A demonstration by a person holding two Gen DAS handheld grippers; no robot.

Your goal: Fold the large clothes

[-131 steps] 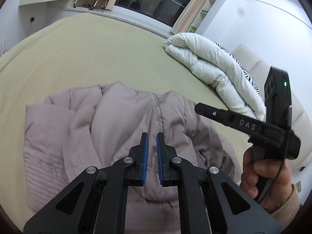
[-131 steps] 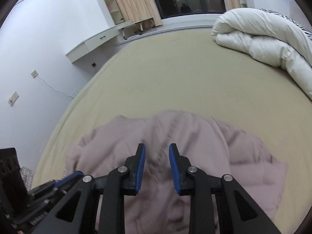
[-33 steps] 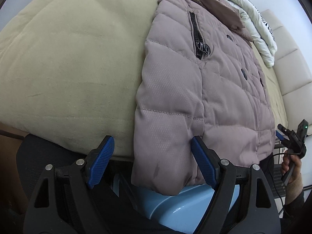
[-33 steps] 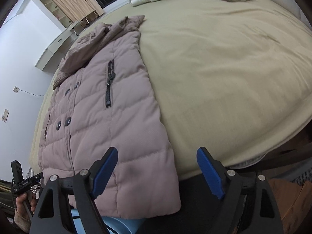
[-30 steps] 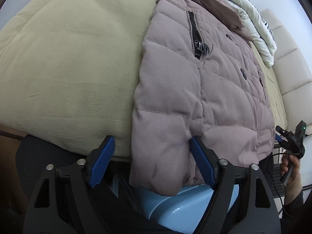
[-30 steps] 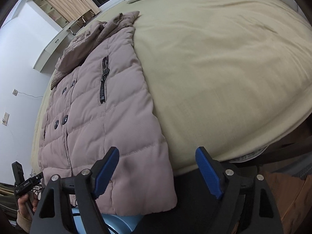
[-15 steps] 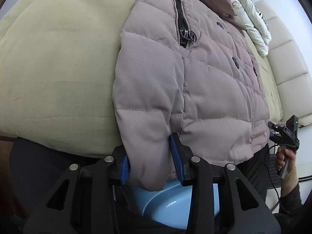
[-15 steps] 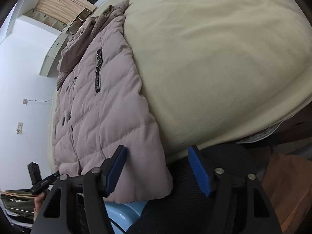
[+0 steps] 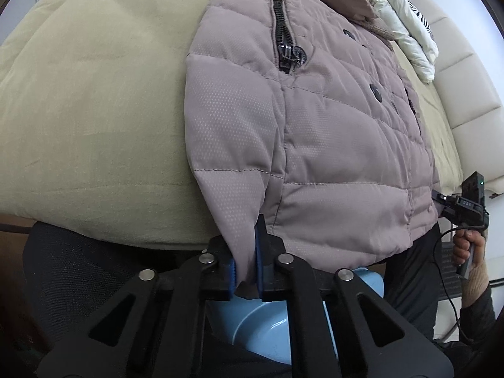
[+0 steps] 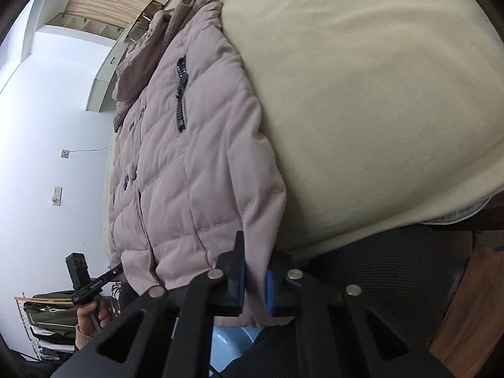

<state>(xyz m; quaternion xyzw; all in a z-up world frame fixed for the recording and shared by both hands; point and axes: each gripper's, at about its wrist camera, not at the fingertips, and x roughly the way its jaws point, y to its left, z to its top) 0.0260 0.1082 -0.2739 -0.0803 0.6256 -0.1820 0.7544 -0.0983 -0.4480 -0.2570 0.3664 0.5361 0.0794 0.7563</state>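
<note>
The mauve puffer jacket lies front-up along the near side of the bed, collar toward the far end and hem hanging over the bed's near edge above a blue basin. The left gripper has its 2 blue pads pinched tight on the jacket's hem corner at one side, and the right gripper is clamped the same way on the opposite hem corner. A white duvet sits at the bed's far end, beyond the collar.
</note>
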